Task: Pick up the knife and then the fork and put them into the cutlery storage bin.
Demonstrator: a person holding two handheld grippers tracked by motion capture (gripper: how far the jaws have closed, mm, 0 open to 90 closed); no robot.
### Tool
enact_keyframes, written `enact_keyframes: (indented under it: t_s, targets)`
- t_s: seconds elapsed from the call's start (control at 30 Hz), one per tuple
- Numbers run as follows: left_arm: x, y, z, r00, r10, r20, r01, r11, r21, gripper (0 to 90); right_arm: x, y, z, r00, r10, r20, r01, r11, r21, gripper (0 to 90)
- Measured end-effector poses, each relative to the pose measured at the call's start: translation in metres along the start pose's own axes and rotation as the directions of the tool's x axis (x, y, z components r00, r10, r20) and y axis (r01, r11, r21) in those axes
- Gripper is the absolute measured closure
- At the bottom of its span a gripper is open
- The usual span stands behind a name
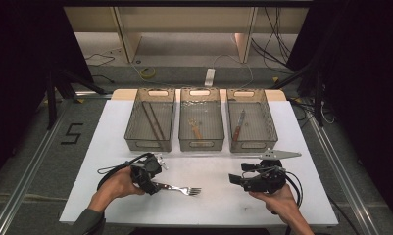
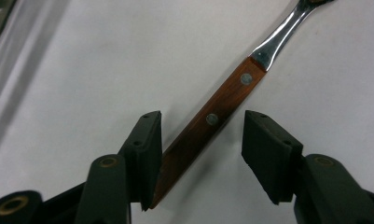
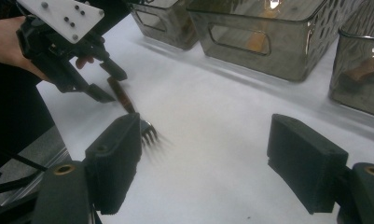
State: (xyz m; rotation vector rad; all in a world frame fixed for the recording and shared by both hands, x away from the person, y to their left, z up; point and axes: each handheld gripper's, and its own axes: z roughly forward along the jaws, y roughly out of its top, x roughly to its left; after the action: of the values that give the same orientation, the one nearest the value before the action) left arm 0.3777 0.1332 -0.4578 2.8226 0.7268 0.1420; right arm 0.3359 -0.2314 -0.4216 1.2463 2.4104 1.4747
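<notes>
Wooden fork handle's end hides behind the left claw.

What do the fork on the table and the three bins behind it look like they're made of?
Fork: the handle looks like reddish-brown wood, with grain and two metal rivets; neck and tines are shiny metal, probably stainless steel.
Three bins: likely smoky, see-through plastic, since their contents show through the glossy, perforated walls with cut-out handles.

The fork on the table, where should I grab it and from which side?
Grip the fork by its flat wooden handle, near the rivets, coming down from above with one jaw on each long edge. It lies flat on the white table, and the handle is straight with parallel sides. The left gripper already straddles it; its jaws are not yet pressing on both edges.
</notes>
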Motion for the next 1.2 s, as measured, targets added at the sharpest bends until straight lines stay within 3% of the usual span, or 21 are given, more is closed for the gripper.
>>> enact_keyframes:
  t_s: [0.23, 0.47, 0.53, 0.77, 1.0, 1.2]
  targets:
    - [0.001, 0.002, 0.003, 0.9997, 0.024, 0.003, -0.024, 0.9994, 0.027, 53.8, 0.0, 0.0, 0.001, 1.0, -0.003, -0.003, 0.003, 1.0, 0.011, 27.2]
    - [-0.003, 0.003, 0.003, 0.9971, 0.075, 0.011, -0.076, 0.9962, 0.043, 62.3, 0.0, 0.0, 0.001, 1.0, 0.0, -0.001, 0.0, 1.0, 0.019, 27.5]
    - [-0.004, 0.003, 0.003, 0.9942, 0.107, 0.011, -0.107, 0.9927, 0.054, 66.0, 0.0, 0.0, 0.001, 1.0, -0.004, 0.001, 0.004, 1.0, 0.023, 27.5]
    - [-0.009, 0.003, 0.003, 0.9894, 0.145, 0.011, -0.145, 0.9879, 0.055, 73.9, 0.0, 0.0, 0.001, 0.9998, -0.017, 0.009, 0.017, 1.0, 0.026, 27.6]
    - [-0.009, 0.001, 0.003, 0.99, 0.14, 0.012, -0.141, 0.9894, 0.036, 75.3, -0.001, 0.0, 0.001, 0.9999, -0.015, 0.008, 0.015, 1.0, 0.025, 27.8]
    - [-0.005, 0.001, 0.0, 0.9962, 0.086, 0.015, -0.087, 0.9958, 0.029, 75.7, 0.0, 0.0, 0.001, 0.9998, -0.016, 0.007, 0.016, 1.0, 0.026, 27.8]
